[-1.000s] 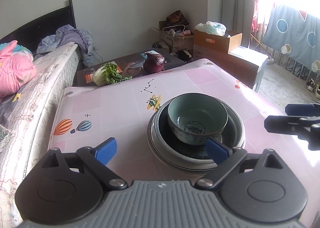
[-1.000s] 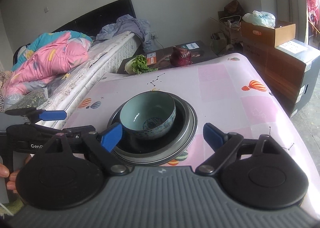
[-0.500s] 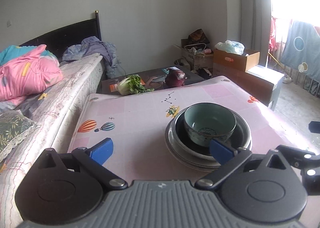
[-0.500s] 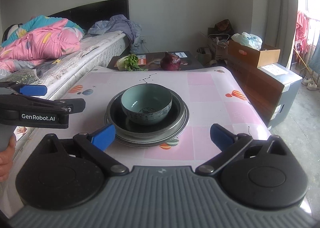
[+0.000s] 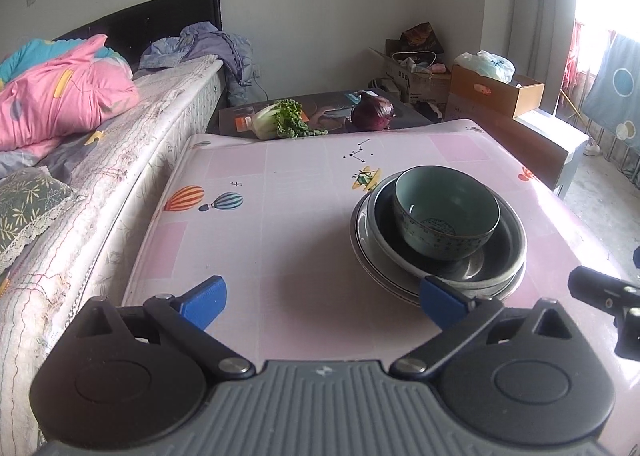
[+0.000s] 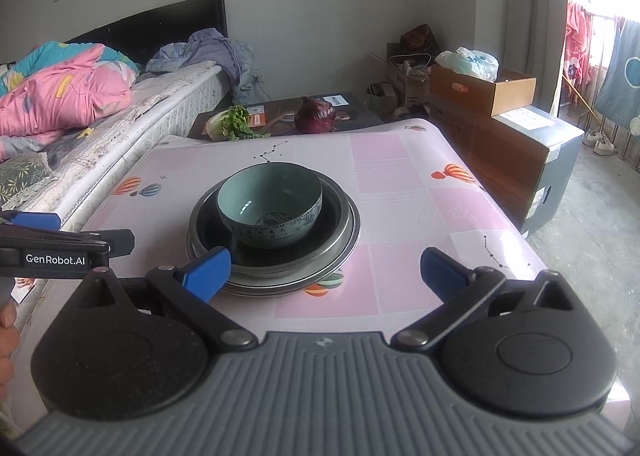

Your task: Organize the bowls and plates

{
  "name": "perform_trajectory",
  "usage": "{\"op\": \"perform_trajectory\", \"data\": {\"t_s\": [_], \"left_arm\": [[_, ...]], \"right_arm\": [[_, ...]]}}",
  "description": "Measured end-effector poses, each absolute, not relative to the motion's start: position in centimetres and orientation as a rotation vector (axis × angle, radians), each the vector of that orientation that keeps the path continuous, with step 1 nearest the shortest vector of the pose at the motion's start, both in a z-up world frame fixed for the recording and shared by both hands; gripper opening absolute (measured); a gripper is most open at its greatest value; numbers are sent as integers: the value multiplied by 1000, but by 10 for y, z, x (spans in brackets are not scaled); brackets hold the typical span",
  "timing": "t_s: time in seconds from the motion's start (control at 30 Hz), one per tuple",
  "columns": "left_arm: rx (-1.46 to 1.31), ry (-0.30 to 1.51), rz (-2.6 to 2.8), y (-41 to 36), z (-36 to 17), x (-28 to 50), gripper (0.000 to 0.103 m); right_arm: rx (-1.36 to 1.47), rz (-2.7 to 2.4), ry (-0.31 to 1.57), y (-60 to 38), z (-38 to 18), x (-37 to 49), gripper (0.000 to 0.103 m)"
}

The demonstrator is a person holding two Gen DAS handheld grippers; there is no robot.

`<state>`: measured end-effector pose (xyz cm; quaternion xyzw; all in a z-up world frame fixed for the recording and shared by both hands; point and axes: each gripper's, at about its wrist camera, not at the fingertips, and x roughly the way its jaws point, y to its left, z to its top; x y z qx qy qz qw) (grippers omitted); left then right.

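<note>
A teal bowl (image 5: 446, 212) (image 6: 270, 208) sits inside a dark bowl (image 5: 508, 252) (image 6: 332, 212), which rests on a grey plate (image 5: 362, 252) (image 6: 352, 232). The stack stands on a pink table (image 5: 280, 216) (image 6: 400, 184). My left gripper (image 5: 322, 302) is open with nothing between its fingers, near the table's front edge, left of the stack. My right gripper (image 6: 324, 276) is open and empty too, in front of the stack. Its left fingertip (image 6: 206, 272) overlaps the plate's near rim in the picture.
A bed (image 5: 120, 160) with a pink quilt (image 5: 60, 96) runs along the table's left side. Beyond the far edge lie a leafy vegetable (image 5: 280, 122) and a red cabbage (image 5: 372, 116). Cardboard boxes (image 6: 500, 128) stand to the right. A hand (image 6: 6, 340) shows at the left edge.
Both grippers have drawn back from the stack and their jaws opened a little wider. The left gripper's view rolled level and the stack now lies to its right.
</note>
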<state>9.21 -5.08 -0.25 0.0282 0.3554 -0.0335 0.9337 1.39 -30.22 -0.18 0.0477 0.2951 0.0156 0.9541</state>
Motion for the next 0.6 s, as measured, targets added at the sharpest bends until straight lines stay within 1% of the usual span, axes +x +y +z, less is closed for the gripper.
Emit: {"op": "perform_trajectory", "data": {"t_s": [0.3, 0.6], "left_arm": [[62, 789, -46, -57, -18, 96, 103], [65, 804, -32, -58, -18, 101, 103]], "right_arm": [[88, 52, 686, -289, -24, 47, 102], [152, 74, 714, -292, -32, 58, 102]]}}
